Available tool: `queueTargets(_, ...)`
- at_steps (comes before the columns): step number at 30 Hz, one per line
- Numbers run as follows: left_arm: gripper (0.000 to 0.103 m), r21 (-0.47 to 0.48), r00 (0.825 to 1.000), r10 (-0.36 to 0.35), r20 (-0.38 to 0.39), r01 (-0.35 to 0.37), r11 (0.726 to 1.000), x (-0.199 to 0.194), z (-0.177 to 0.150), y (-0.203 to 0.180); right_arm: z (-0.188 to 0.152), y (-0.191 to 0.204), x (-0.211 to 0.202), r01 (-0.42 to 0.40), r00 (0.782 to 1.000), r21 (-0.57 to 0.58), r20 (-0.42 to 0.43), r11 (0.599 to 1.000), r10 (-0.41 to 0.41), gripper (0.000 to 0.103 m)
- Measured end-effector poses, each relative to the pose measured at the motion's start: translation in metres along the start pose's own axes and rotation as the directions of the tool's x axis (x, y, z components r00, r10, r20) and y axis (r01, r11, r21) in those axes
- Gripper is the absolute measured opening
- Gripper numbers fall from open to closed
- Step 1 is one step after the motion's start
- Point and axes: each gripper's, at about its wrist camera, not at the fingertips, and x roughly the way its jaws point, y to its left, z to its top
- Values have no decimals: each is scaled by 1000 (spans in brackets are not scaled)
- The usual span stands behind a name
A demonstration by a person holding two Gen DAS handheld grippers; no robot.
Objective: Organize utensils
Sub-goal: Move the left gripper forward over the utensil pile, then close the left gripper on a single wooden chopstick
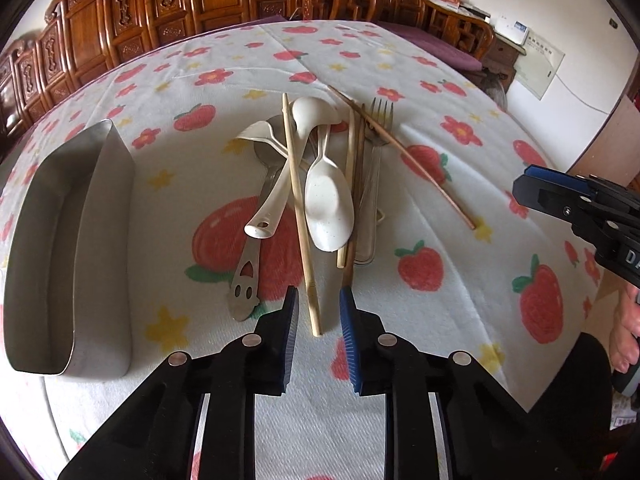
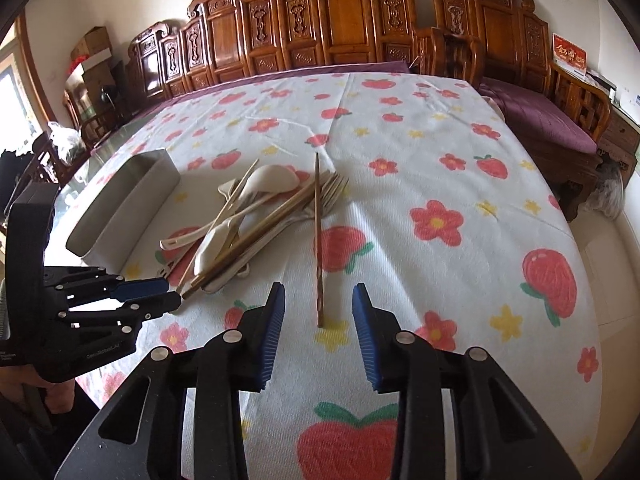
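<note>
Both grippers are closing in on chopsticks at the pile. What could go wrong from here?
1. The left gripper straddles a pale chopstick that lies under the cream spoon; lifting it may tip the pile.
2. The right gripper brackets the dark chopstick, flat on soft cloth; pads may snag fabric.

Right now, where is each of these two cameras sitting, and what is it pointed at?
Left wrist: rides the left claw, looking down at the light chopstick between its tips; the right claw shows at the right edge.
Right wrist: rides the right claw, looking down at the dark chopstick; the left claw shows at left.
Shared: utensil pile, metal tray, strawberry tablecloth.
</note>
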Motion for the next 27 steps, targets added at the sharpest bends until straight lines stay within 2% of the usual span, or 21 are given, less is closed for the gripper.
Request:
queueTargets(3,19,-4,1000,16,-7,-17,1000,6,1,2,-1,2,2,2,1000,-10,-3,1000,-2,38)
queueTargets(5,6,-2,1000,21,-5,-21,1000,8,0,3,-2,3,4,6,1000,-21,-6,1000,-6,38)
queueTargets(10,4,8,1000,14,21,-14,1000,2,-6,3,-2,1,16,14,1000,-32,-27,999,-14,38)
queueTargets(16,4,6,997,1,80,-1,1000,-26,-11,4,-3,9,34,10,999,-71,-49,997,-13,35)
queueTargets(24,4,8,989,-27,149,26,1000,-72,-13,7,-4,16,61,32,996,-125,-83,992,-42,27)
queueTargets(27,4,1,986,-27,162,27,1000,-83,-13,11,-3,15,63,41,996,-129,-74,991,-51,19)
